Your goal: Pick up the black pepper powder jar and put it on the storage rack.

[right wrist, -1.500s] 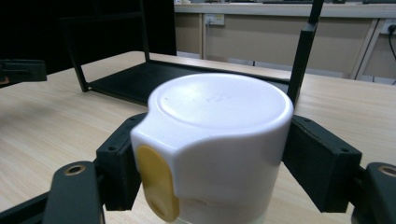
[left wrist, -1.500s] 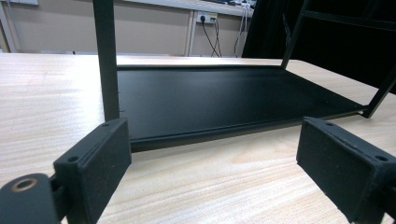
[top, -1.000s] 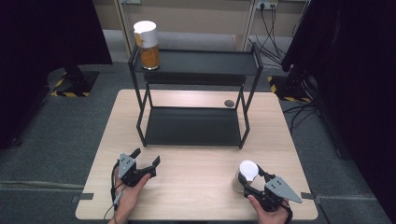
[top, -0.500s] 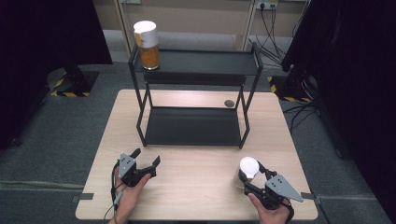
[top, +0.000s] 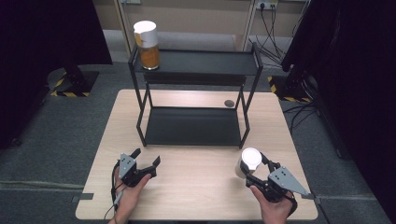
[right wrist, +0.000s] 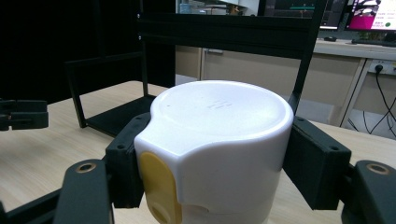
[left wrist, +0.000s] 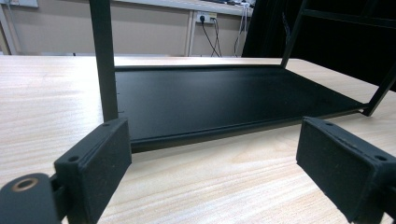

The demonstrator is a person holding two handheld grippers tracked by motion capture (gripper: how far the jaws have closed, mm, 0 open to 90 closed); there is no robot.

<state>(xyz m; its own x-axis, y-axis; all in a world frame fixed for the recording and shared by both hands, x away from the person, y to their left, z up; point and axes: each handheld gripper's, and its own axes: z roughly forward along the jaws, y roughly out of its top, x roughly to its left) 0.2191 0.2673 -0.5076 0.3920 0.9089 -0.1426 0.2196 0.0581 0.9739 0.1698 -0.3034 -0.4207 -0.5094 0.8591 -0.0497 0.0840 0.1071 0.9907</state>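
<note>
A canister with a white lid [top: 250,159] and a yellow tab [right wrist: 159,186] sits between the jaws of my right gripper [top: 256,169] near the table's front right. Its pads [right wrist: 315,163] press both sides of the lid, so this gripper [right wrist: 219,163] is shut on it. My left gripper [top: 146,157] rests at the front left, open, with nothing between its pads [left wrist: 95,163]. In its own view the left gripper [left wrist: 217,172] faces the rack's lower shelf [left wrist: 219,100]. A second jar [top: 146,39], white-lidded with orange contents, stands on the rack's top shelf at the left.
The black two-tier rack [top: 194,126] stands across the middle of the wooden table [top: 196,182]. A small dark disc [top: 229,103] lies on the table behind the rack. Cables and dark stands surround the table on the floor.
The right gripper has moved slightly forward and up with the white-lidded canister. The left gripper has stayed where it was.
</note>
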